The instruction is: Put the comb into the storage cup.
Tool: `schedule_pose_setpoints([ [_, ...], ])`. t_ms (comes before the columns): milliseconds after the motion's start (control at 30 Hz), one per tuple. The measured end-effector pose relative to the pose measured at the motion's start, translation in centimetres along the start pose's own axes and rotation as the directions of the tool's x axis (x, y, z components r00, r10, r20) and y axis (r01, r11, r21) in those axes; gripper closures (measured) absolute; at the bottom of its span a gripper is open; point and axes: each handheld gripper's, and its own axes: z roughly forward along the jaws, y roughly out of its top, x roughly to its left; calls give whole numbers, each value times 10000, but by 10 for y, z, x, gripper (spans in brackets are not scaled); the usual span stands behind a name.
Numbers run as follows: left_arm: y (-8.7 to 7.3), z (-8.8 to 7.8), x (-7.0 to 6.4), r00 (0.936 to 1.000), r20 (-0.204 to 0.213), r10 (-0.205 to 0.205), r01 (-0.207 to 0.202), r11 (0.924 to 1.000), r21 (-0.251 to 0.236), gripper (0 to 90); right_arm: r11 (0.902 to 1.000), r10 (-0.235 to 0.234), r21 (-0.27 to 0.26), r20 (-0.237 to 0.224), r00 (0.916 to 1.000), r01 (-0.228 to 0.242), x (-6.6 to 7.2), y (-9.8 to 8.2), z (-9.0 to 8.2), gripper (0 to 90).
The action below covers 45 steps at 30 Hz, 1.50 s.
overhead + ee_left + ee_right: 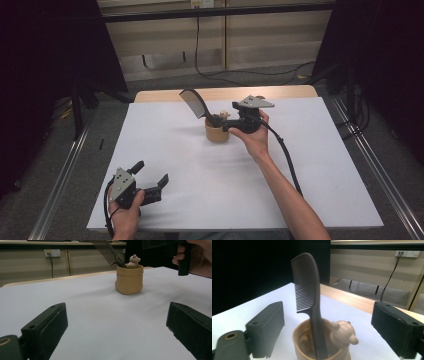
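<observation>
right tool (327, 340): wide open, empty, jaws either side of comb (308, 290)
comb: leans in cup (304, 345) just ahead, reachable
left tool (150, 177): open, empty, idle on surface (200, 165)

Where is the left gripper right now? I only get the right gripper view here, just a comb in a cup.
Observer: The left gripper sits near the table's front left corner, well away from the cup.
Operator: Is it holding anything?
Observer: No. Its jaws stand wide apart over bare white tabletop.
Operator: Which way does the comb lean across the table?
Observer: In the high view the comb tilts up and toward the left, its handle down in the cup.
Operator: How close is my right gripper to the cup?
Observer: The right gripper is right at the cup's right side, jaws open.
</observation>
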Motion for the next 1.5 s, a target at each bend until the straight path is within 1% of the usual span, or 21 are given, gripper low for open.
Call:
schedule_pose_setpoints([
  [33,0,0,0,10000,4,28,-28,10000,-11,37,10000,-3,16,33,10000,3,0,0,0,92],
  [100,0,-1,0,10000,18,85,-85,10000,-19,37,9999,-161,3,179,9997,161,0,-1,-1,82],
  [167,1,-1,0,9999,33,118,-118,9999,-54,37,9999,-129,11,185,9997,129,0,-2,-2,64],
  [233,0,-2,-1,9999,93,66,-66,10000,-47,38,9997,-228,37,234,9995,227,0,-2,-3,41],
  [300,1,-3,-1,9999,85,126,-125,9999,-85,37,9996,-294,-15,228,9993,294,1,-2,-4,38],
  [367,1,-3,-2,10000,92,24,-23,9999,-158,37,9994,-347,-36,268,9990,348,2,-2,-6,38],
  [433,1,-3,-1,10000,42,73,-72,9999,-126,37,9991,-412,-54,344,9986,415,1,0,-8,38],
  [500,1,-3,0,9999,43,102,-101,9999,-92,37,9993,-363,-27,453,9983,364,0,1,-11,34],
  [567,1,-3,-1,10000,67,73,-72,9999,-120,37,9993,-368,44,695,9969,366,-2,1,-14,33],
  [633,1,-3,-1,9999,70,81,-80,9999,-120,37,9996,-266,20,730,9970,265,-4,-2,-18,33],
  [667,1,-3,-1,9999,64,92,-91,9999,-114,37,9996,-274,83,912,9955,268,-4,-3,-20,33],
  [767,1,-4,-2,10000,75,51,-49,9999,-155,37,9997,-251,35,1100,9936,248,-7,-5,-24,34],
  [833,1,-5,-1,9999,74,126,-125,9998,-137,37,9999,-149,-56,1080,9940,156,-8,-5,-26,33],
  [867,1,-5,-2,9999,78,79,-78,9999,-138,37,9999,-128,-15,1084,9940,130,-7,-5,-27,34],
  [933,1,-5,-1,9999,88,100,-99,9998,-147,37,9996,-283,34,1174,9927,281,-7,-5,-29,34],
  [1067,1,-5,-1,9999,67,139,-138,9998,-167,37,9994,-337,-11,1318,9907,341,-5,-7,-34,36],
  [1200,1,-5,-1,9999,26,114,-114,9997,-200,37,9994,-278,-185,1374,9901,306,-4,-10,-41,36],
  [1367,1,-5,-1,10000,13,89,-89,9998,-194,37,9983,-359,-391,1485,9883,421,-3,-8,-50,36],
  [1433,1,-5,-1,10000,15,66,-65,9998,-213,37,9980,-495,-299,1612,9857,550,-3,-7,-55,35],
  [1500,1,-5,-1,10000,11,74,-74,9997,-234,37,9973,-668,-183,1971,9781,718,-2,-8,-59,27],
])
